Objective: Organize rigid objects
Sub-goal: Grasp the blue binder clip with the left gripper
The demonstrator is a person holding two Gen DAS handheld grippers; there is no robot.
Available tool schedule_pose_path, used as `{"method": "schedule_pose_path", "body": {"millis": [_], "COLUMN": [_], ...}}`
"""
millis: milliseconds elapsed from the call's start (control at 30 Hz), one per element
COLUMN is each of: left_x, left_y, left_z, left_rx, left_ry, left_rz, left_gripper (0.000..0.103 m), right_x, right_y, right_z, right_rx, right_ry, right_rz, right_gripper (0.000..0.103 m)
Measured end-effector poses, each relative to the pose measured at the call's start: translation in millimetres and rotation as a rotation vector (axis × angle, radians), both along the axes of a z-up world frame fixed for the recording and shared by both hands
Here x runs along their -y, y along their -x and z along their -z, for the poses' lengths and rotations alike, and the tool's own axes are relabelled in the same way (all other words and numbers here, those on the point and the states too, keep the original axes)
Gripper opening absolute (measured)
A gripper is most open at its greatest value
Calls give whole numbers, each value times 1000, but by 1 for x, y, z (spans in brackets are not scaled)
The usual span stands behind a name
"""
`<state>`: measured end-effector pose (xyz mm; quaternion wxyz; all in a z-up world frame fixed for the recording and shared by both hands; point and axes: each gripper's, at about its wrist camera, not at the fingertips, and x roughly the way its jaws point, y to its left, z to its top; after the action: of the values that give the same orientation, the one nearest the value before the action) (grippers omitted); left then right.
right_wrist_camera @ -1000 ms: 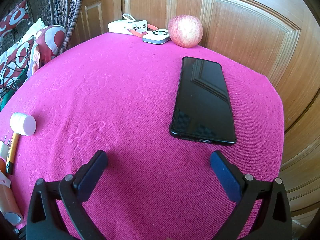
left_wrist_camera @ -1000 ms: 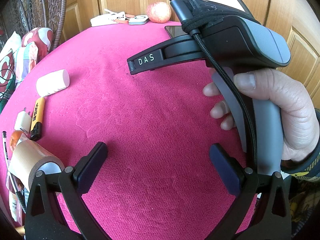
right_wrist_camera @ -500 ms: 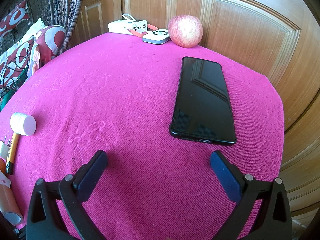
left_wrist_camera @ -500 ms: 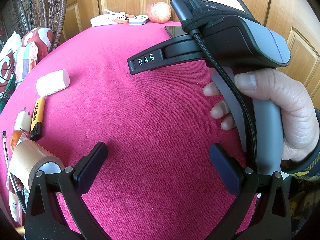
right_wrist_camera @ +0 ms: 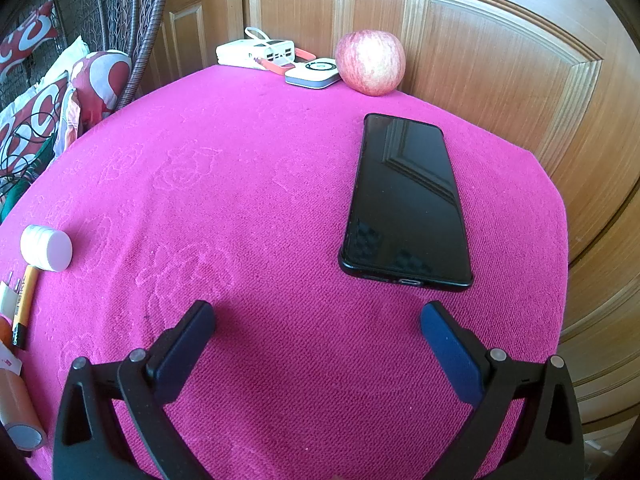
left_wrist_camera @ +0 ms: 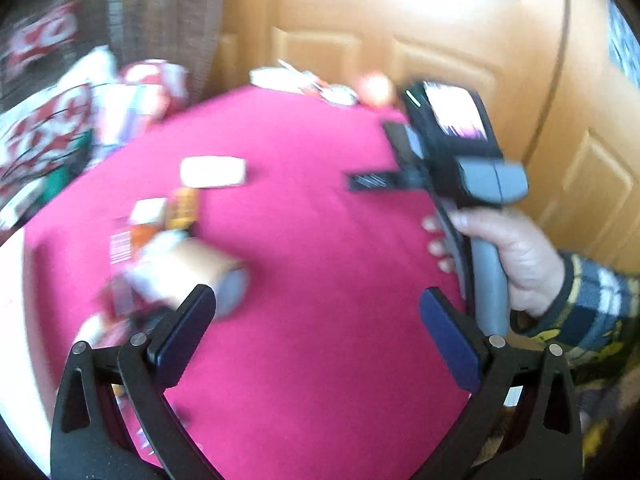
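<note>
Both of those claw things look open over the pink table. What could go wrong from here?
The left view is blurred, so that tool is likely moving fast near the tape roll and small clutter; it could knock them. The phone lies close to the cloth's right edge, so a clumsy nudge from the right gripper might push it off.

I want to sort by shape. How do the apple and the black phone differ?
The apple is round and red, while the black phone is flat, long and glossy. The apple stands at the far edge by the wooden door; the phone lies nearer. Both rest on the pink cloth.
</note>
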<state>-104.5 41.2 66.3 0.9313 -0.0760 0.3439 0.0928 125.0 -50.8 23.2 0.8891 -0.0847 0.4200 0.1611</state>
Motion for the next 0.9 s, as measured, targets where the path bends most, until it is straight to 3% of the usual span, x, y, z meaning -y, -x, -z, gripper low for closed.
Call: {"method": "schedule_pose_path", "body": {"millis": [67, 100, 233, 267, 567, 767, 800, 900], "left_x": [-27, -37, -65, -63, -54, -48, -48, -48], "left_y": [32, 46, 75, 87, 77, 62, 61, 65], "left_z": [0, 1, 19, 23, 59, 62, 62, 61], "left_rx": [56, 46, -77, -88, -138, -177, -176, -171], "left_ry": [36, 37, 104, 81, 218, 146, 141, 122], "left_rz": [-110, -167, -322, -342, -431, -472, -476, -499], "left_gripper": [103, 103, 102, 101, 92, 87, 86, 75], "right_x": [0, 0, 0, 0, 7, 7, 7, -9], "right_y": [0, 0, 0, 0, 7, 39, 46, 67], "right_z": [0, 0, 0, 0, -4, -14, -17, -25], "right_rx": [0, 0, 0, 0, -1, 52, 79, 119], "right_ry": [0, 0, 0, -1, -34, -52, -112, -81], "right_rz": [0, 0, 0, 0, -9, -117, -152, -302], "right_gripper": [103, 103, 103, 103, 103, 103, 103, 103]}}
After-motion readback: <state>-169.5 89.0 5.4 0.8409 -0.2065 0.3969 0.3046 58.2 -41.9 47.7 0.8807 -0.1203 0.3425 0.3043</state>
